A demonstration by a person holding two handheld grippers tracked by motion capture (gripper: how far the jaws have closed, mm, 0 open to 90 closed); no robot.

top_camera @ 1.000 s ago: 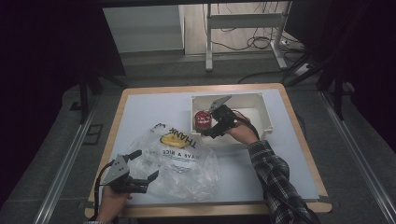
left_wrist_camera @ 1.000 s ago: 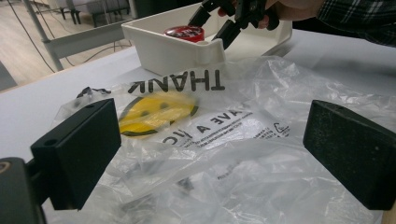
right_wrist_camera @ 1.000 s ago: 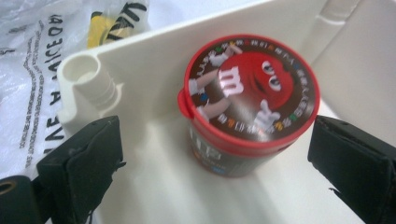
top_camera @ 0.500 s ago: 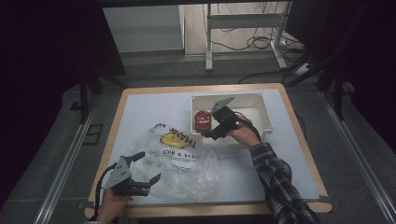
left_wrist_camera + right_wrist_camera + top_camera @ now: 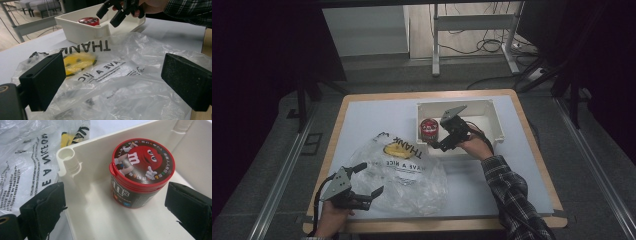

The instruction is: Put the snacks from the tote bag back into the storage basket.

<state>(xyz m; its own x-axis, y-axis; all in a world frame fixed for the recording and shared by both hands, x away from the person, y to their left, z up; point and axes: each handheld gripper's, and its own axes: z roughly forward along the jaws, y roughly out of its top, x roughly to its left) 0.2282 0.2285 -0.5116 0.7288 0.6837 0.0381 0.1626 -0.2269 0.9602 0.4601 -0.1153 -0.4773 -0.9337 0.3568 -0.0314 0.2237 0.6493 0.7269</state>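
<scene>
A crumpled clear plastic bag with a yellow smiley and black print lies on the table's near left. My left gripper is open at its near-left edge; in the left gripper view the jaws stand wide apart over the bag, holding nothing. A red-lidded candy can stands upright in the left end of a white bin. My right gripper hovers open over the bin's front wall beside the can. In the right gripper view the can stands ahead between the spread jaws, untouched.
The white bin sits at the back right of the pale table top, its corner touching the bag. The table's wooden edge runs along the near side. Dark floor and desk legs lie beyond.
My left gripper has shifted slightly at the bag's near-left edge. The right gripper has stayed over the bin by the can.
</scene>
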